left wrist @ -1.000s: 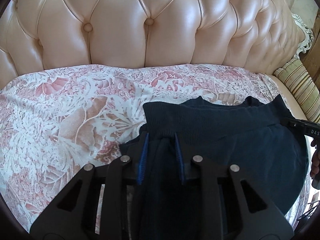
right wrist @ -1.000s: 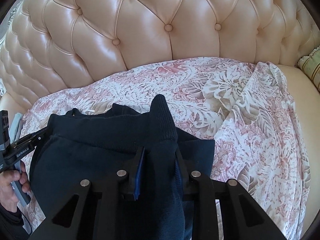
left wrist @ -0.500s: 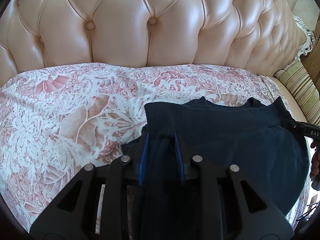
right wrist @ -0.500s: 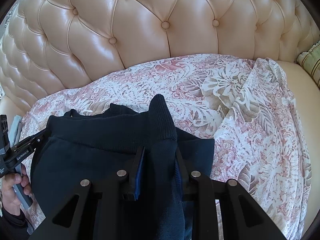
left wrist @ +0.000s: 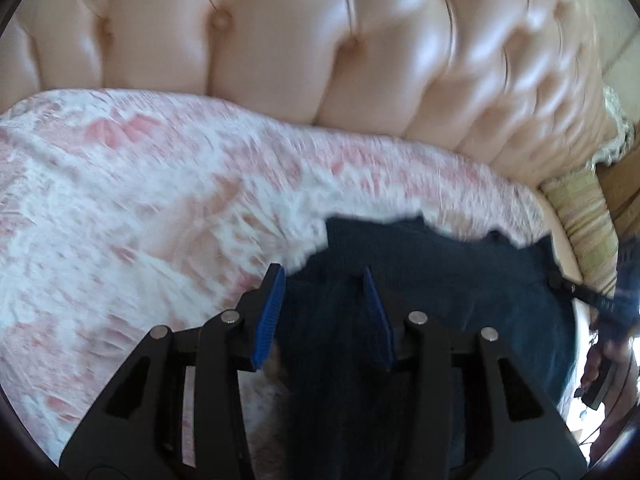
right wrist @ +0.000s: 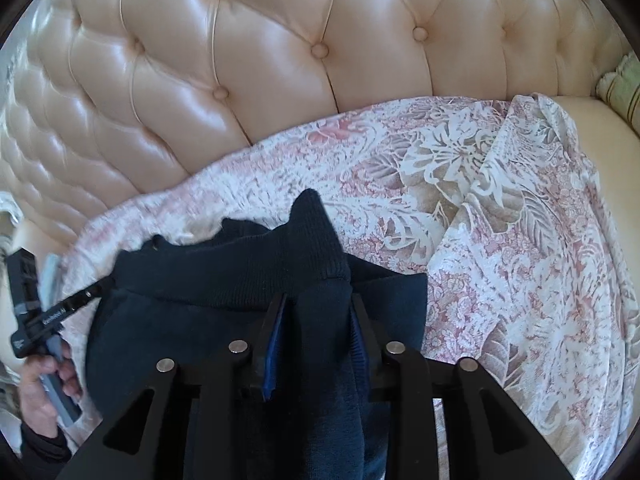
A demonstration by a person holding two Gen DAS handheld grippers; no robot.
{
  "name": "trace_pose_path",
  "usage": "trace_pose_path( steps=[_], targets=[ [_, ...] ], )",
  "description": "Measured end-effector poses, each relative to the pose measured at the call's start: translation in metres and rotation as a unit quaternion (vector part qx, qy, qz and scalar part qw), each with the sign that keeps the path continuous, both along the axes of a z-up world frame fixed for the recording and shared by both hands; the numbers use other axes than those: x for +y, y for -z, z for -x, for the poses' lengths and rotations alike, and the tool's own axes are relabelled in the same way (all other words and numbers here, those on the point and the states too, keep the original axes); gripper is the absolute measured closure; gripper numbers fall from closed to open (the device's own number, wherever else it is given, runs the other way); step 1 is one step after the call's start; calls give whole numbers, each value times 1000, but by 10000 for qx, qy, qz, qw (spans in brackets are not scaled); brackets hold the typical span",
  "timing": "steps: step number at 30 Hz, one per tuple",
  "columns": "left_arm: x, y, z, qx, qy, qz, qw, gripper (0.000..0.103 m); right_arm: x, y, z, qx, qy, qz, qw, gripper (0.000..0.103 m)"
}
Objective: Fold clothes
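A dark navy garment (left wrist: 452, 288) with a ribbed waistband lies on a floral pink-and-white cover on a sofa seat. In the blurred left wrist view my left gripper (left wrist: 322, 280) has its blue-padded jaws spread apart, with the garment's left waistband corner lying loose between them. In the right wrist view my right gripper (right wrist: 316, 304) is shut on the garment (right wrist: 224, 280) at its right waistband corner, whose ribbed tip sticks up past the fingers. The left gripper also shows in the right wrist view (right wrist: 60, 312), and the right one in the left wrist view (left wrist: 592, 300).
The floral cover (right wrist: 500, 216) spreads over the seat, with a raised fold at its right side. The tufted peach sofa back (right wrist: 300, 52) rises right behind. A striped cushion (left wrist: 580, 224) sits at the seat's right end, beside a carved armrest.
My left gripper has opened, letting go of the waistband corner, and its view has swung and blurred. The right gripper keeps its hold and has barely moved.
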State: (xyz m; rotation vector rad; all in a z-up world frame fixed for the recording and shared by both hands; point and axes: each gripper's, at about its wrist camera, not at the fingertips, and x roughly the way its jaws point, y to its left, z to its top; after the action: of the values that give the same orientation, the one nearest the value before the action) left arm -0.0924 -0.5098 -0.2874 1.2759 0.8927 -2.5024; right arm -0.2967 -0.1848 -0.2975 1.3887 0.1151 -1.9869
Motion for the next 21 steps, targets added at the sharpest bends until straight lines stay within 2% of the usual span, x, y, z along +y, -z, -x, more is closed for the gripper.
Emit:
trace_pose_path(
  steps=[4,7,9,14,17,20,21],
  targets=[
    [-19,-3,4,181,24,-546,9983,57,14,-20,3,242,29,221,9995,62],
    [-20,5,25,7,243,-667,9975,57,9,-27,8,208,-186,474,9985,62],
    [-18,15,38,-309,312,-598,9972,57,-3,-25,11,92,-416,513,9978,62],
    [-18,37,54,-433,454,-935,9936,57,-25,-1,30,-284,-563,292,9976,60],
    [-16,37,57,-468,534,-899,9934,92,-30,7,34,-267,-647,142,9974,59],
    [-14,28,60,-392,524,-774,9948,95,-27,13,37,-251,-525,-73,9983,93],
    [-13,26,61,-379,530,-732,9952,95,-25,13,36,-247,-504,-52,9984,93]
  ],
)
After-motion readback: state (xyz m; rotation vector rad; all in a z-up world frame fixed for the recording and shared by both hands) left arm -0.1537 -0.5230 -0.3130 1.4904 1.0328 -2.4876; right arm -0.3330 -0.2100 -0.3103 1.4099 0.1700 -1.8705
